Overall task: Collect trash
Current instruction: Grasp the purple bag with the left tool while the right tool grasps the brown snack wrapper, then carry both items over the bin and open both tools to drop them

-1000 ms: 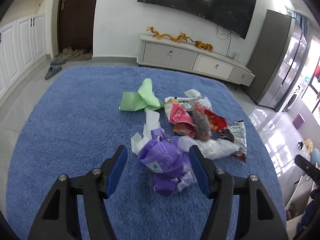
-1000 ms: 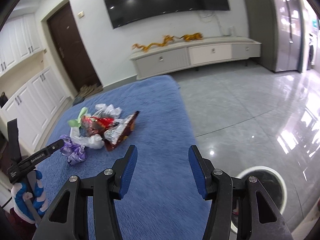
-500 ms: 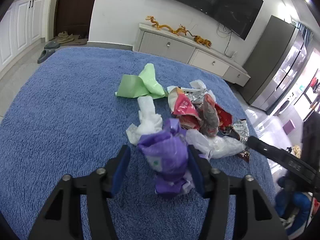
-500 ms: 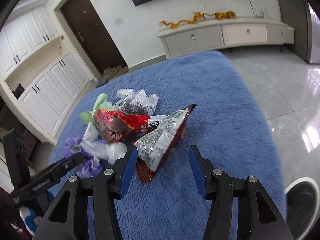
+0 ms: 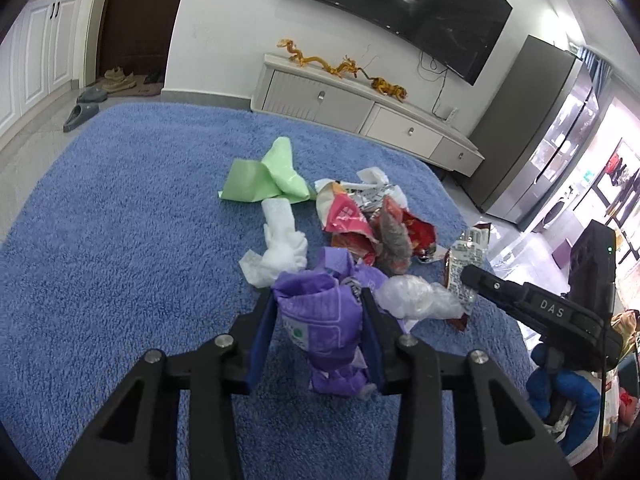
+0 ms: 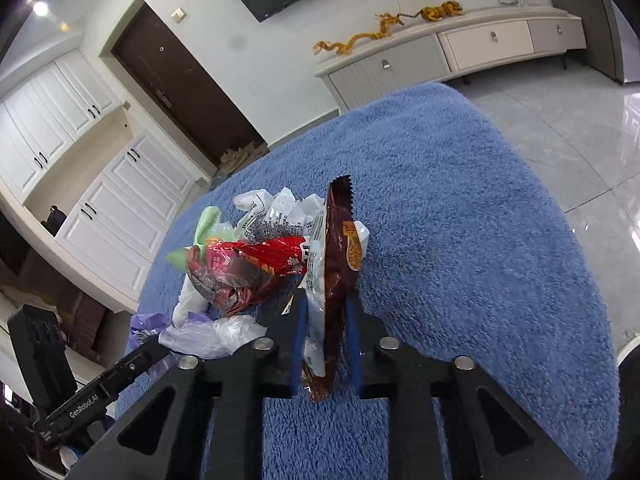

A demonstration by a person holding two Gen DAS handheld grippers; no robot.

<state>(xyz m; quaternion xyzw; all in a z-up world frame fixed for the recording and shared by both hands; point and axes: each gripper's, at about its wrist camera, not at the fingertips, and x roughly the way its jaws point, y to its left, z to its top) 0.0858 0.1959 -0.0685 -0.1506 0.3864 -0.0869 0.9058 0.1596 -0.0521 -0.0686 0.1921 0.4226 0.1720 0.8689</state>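
A shaggy blue rug covers the floor and carries a heap of trash near its middle. At the heap's far side lies a green bag, then a red snack wrapper and a white crumpled tissue. The left tongs pinch a purple wrapper at the heap's near edge. The right tongs pinch a brown snack packet, held on edge beside the red wrapper.
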